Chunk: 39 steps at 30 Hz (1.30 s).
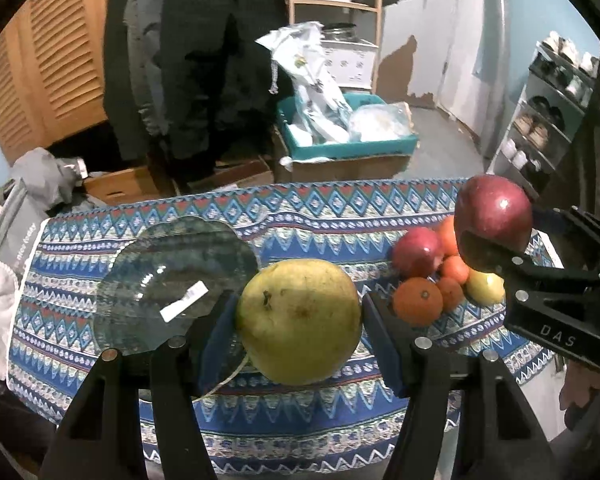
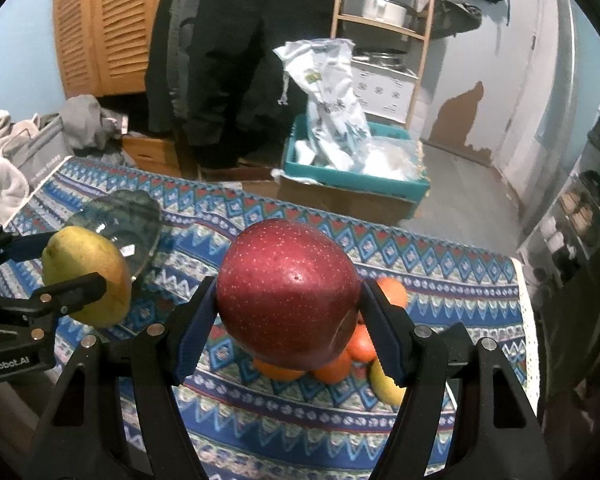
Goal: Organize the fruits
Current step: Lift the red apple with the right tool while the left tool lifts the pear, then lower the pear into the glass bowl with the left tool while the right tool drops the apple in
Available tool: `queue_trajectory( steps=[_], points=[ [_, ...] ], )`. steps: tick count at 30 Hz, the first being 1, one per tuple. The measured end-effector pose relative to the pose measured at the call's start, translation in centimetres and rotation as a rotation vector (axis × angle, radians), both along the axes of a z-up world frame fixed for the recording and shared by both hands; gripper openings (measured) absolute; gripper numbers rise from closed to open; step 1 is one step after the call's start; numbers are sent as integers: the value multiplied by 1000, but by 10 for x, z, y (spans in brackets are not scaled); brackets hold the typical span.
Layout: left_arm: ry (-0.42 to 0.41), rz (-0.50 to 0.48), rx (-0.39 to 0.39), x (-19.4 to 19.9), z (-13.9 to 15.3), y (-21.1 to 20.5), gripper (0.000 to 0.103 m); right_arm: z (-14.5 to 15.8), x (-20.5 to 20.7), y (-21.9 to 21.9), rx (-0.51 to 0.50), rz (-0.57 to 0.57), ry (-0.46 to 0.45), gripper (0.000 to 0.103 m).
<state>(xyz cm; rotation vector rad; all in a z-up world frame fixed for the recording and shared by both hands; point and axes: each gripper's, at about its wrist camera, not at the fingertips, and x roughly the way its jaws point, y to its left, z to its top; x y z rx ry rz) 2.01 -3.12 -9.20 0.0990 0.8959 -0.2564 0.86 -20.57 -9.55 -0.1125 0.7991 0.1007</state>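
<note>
My left gripper [image 1: 299, 322] is shut on a yellow-green pear [image 1: 300, 320] and holds it above the patterned cloth, just right of a clear glass plate [image 1: 156, 280]. My right gripper [image 2: 288, 312] is shut on a dark red apple [image 2: 288, 292], held above a pile of fruit: oranges [image 1: 418, 300], a second red apple [image 1: 416, 250] and a yellow fruit [image 1: 486, 288]. The right gripper and its apple [image 1: 494, 222] show at the right of the left wrist view. The pear [image 2: 86, 276] and the plate [image 2: 128, 216] show at the left of the right wrist view.
The patterned blue tablecloth [image 1: 320, 220] covers the table. Grey and white clothes [image 1: 28, 200] lie at the left edge. Beyond the table stand a teal crate with bags [image 1: 348, 128], cardboard boxes, hanging dark coats, a wooden shelf and a shoe rack [image 1: 548, 120].
</note>
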Motion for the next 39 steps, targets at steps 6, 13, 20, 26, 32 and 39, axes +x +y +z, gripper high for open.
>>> queue_trajectory(
  steps=[6, 13, 20, 26, 32, 39],
  points=[
    [-6, 38, -6, 4, 1, 24, 65, 4, 14, 27, 14, 47, 0, 71],
    [-9, 97, -2, 10, -2, 56, 64, 8, 35, 63, 35, 101, 4, 71],
    [8, 179, -17, 20, -11, 98, 57, 0, 57, 101, 40, 165, 28, 71],
    [-27, 208, 37, 28, -17, 116, 25, -20, 74, 132, 56, 207, 81, 71],
    [186, 277, -76, 53, -66, 150, 25, -49, 89, 159, 86, 249, 172, 71],
    [204, 323, -94, 53, -78, 172, 26, -74, 98, 190, 88, 306, 237, 71]
  ],
)
